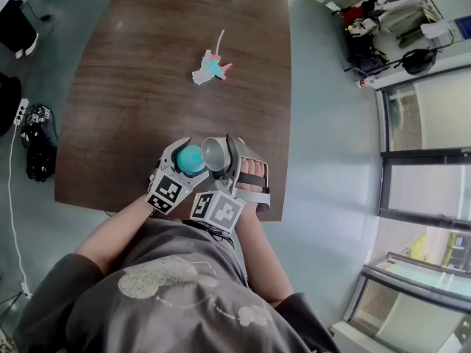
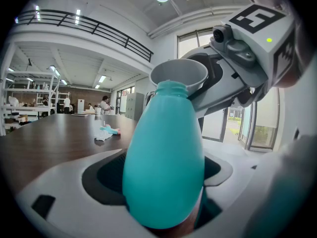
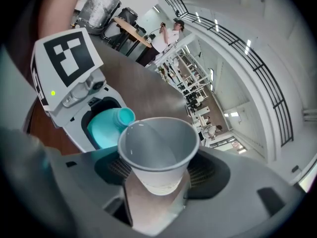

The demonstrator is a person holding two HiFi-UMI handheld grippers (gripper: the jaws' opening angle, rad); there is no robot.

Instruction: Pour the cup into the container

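One grey cup (image 3: 156,150), gripped by the right gripper (image 1: 215,154), tilts its rim at the mouth of one teal container (image 2: 163,167) clamped in the left gripper (image 1: 189,159) above the table (image 1: 132,94), the container's base hidden between the jaws.

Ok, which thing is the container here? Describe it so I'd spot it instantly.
Start at the dark brown wooden table; over its near edge the left tongs grip a smooth teal bottle with a narrow neck. Unlike the pale grey tapered cup tilted beside its mouth, it is bright teal, bulbous and narrows at the top.
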